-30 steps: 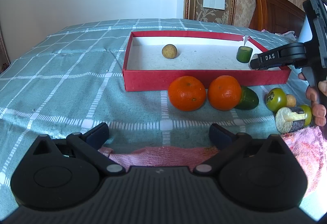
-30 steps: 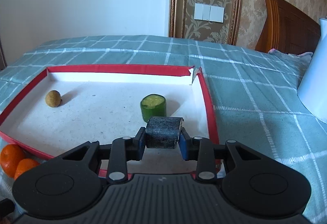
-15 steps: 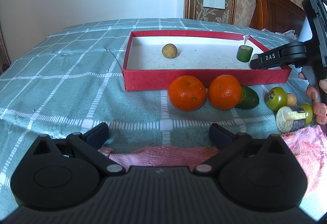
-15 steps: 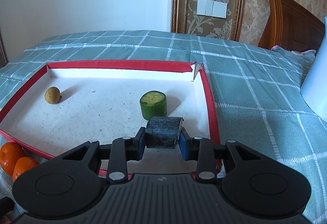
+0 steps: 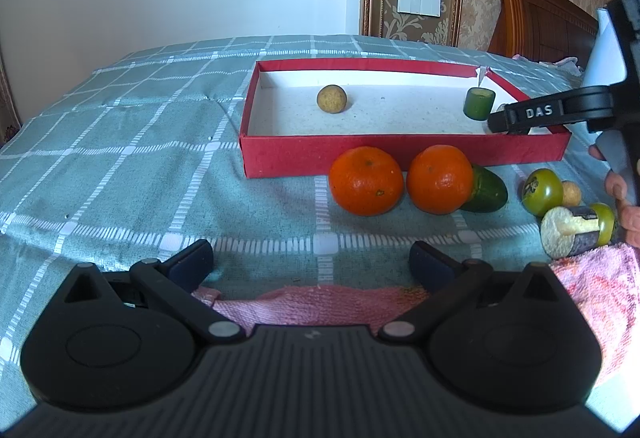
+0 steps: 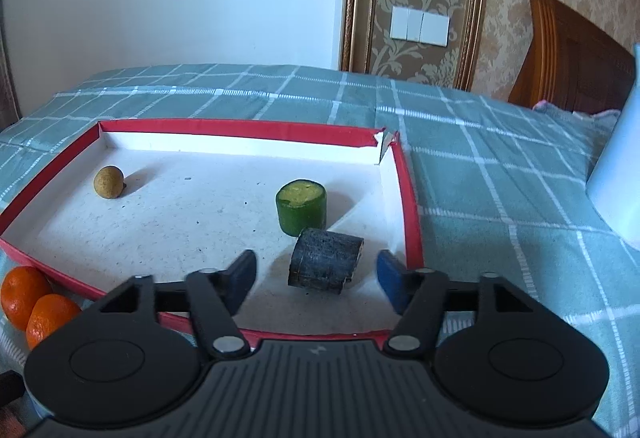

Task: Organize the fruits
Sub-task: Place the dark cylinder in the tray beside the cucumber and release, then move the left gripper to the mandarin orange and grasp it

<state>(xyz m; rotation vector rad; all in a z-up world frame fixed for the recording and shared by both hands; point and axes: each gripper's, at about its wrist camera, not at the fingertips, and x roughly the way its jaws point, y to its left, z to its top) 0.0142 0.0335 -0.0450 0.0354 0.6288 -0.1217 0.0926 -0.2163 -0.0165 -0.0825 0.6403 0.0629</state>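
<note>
A red box [image 5: 400, 154] with a white floor lies on the bed, also in the right wrist view [image 6: 412, 222]. In it are a small brown round fruit [image 6: 108, 182], an upright green cut piece [image 6: 301, 207] and a dark cut piece [image 6: 326, 266]. My right gripper [image 6: 316, 276] is open around the dark piece, apart from it; it shows in the left wrist view [image 5: 500, 120]. My left gripper [image 5: 310, 264] is open and empty over a pink towel [image 5: 320, 304]. Two oranges [image 5: 366, 180] [image 5: 439, 178], a cucumber end [image 5: 486, 190], a green tomato [image 5: 542, 192] lie before the box.
A cut dark-skinned piece with a pale end [image 5: 570, 232], a small green fruit [image 5: 604, 222] and a small tan fruit [image 5: 571, 193] lie at the right by the towel. A white object [image 6: 620, 174] stands right of the box. A wooden headboard [image 6: 572, 54] is behind.
My right gripper has opened and let go of the dark piece, which now rests on the box floor next to the green piece. The left gripper has not moved.
</note>
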